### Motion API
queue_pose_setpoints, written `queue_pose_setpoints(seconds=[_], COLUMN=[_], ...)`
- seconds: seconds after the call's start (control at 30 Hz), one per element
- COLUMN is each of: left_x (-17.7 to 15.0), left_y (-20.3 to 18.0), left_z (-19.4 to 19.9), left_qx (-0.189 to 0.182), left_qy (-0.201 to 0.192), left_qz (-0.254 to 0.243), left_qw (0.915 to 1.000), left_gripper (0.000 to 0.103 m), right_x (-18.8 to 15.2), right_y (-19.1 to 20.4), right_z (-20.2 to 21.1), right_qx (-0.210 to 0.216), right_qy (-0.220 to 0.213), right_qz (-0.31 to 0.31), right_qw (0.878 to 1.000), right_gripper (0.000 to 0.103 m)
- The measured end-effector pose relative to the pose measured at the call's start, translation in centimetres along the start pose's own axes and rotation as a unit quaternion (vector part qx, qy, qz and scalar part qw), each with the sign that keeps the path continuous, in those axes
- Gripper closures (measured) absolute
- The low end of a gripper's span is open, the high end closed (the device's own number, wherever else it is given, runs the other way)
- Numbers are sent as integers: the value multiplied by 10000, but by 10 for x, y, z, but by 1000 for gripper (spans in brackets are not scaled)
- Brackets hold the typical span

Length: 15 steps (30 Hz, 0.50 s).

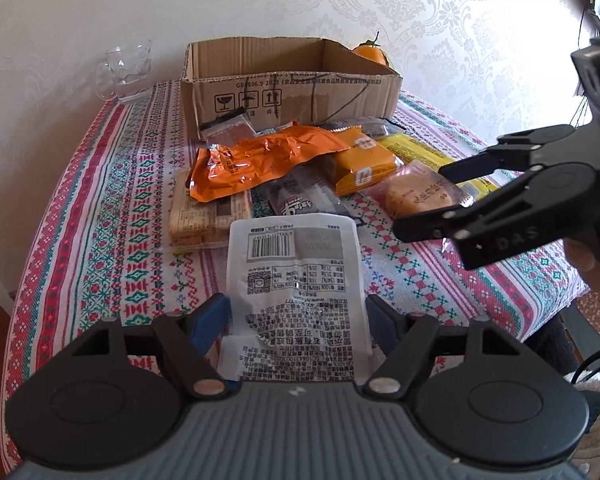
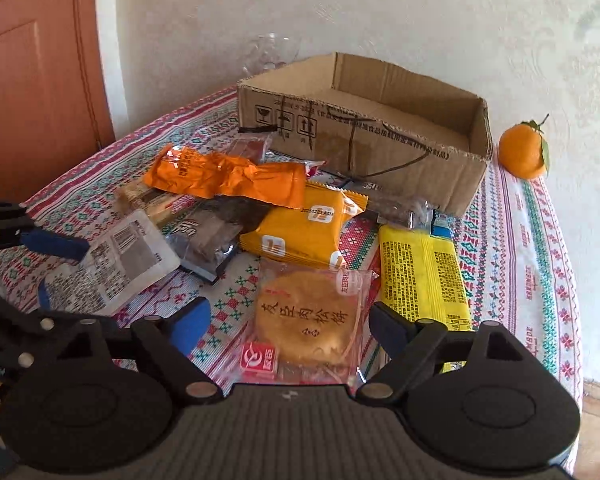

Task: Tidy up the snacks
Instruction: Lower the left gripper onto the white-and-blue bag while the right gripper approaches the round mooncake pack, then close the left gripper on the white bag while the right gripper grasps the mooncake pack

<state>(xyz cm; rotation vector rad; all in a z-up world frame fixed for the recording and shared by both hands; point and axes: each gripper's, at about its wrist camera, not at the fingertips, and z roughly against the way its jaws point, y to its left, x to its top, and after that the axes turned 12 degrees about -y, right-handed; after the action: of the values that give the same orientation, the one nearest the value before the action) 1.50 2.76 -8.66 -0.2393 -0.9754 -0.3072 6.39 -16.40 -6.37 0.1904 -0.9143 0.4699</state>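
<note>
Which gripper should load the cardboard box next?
Left gripper: its jaws flank the white printed snack packet, facing the open cardboard box. Right gripper is open, holding nothing.

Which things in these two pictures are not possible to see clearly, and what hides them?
- Cardboard box floor: left wrist view, hidden behind its front wall.
- Biscuit pack: both views, mostly covered by the orange packet.
- White packet front: both views, only the printed back shows.
- Glass mug: right wrist view, blurred, partly behind the box.
</note>
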Motion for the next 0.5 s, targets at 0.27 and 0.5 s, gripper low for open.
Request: queue_pose_setpoints(seconds=[0.27, 0.5], left_x=[1, 5], left_y=[-1, -2], left_z=[-1, 0], left_qx=[17, -69], left_qy=[29, 103], left_qz=[-30, -85], left_qw=[10000, 9999], left_gripper=[29, 29], right_x=[-1, 1], right_y=[-2, -5], right_z=[-12, -9], right_qx=[-113, -149], right_qy=[175, 262], right_qz=[-92, -95], right_qw=[9997, 9995], right_gripper=[28, 41])
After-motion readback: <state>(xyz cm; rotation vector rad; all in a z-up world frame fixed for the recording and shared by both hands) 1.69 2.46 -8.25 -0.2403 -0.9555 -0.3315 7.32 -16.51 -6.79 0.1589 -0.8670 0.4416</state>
